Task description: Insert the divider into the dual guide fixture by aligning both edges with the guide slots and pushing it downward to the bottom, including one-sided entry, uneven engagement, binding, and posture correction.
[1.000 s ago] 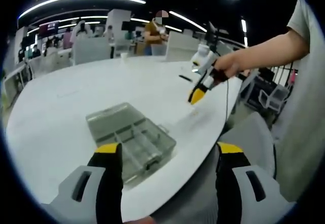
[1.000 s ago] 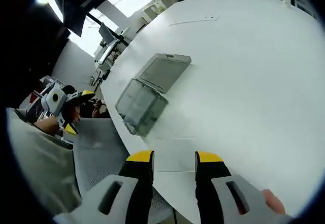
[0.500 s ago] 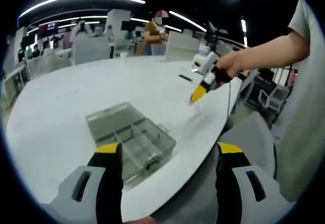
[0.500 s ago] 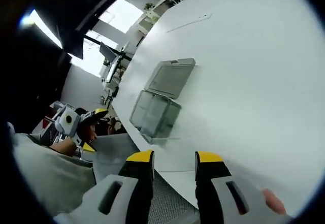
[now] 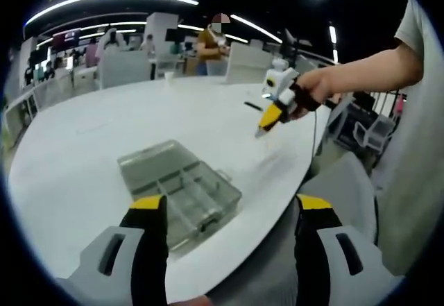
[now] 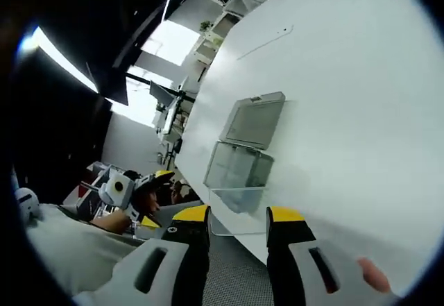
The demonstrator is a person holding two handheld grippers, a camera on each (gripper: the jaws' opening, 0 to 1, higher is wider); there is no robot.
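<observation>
A clear compartment box, the guide fixture (image 5: 184, 188), lies open on the white table (image 5: 90, 132) with its lid folded back; it also appears as the fixture (image 6: 237, 169) with its lid (image 6: 254, 120). My left gripper (image 5: 231, 205) stands wide open and empty at the table's near edge, just in front of the fixture. My right gripper (image 6: 237, 216) is shut on a thin clear divider (image 6: 237, 209), held flat between the jaws. From the left, my right gripper (image 5: 270, 117) hangs in the air above the table, well to the right of the fixture and apart from it.
Grey chair seats (image 5: 347, 181) sit under the table's edge near the person's body. A small dark object (image 5: 253, 105) lies on the far table. People and desks (image 5: 208, 42) fill the room behind. My left gripper (image 6: 149, 198) shows beside the table edge.
My right gripper has risen a little and tilted with the divider; its view has swung so the fixture sits nearer the jaws. The left gripper and fixture have not moved.
</observation>
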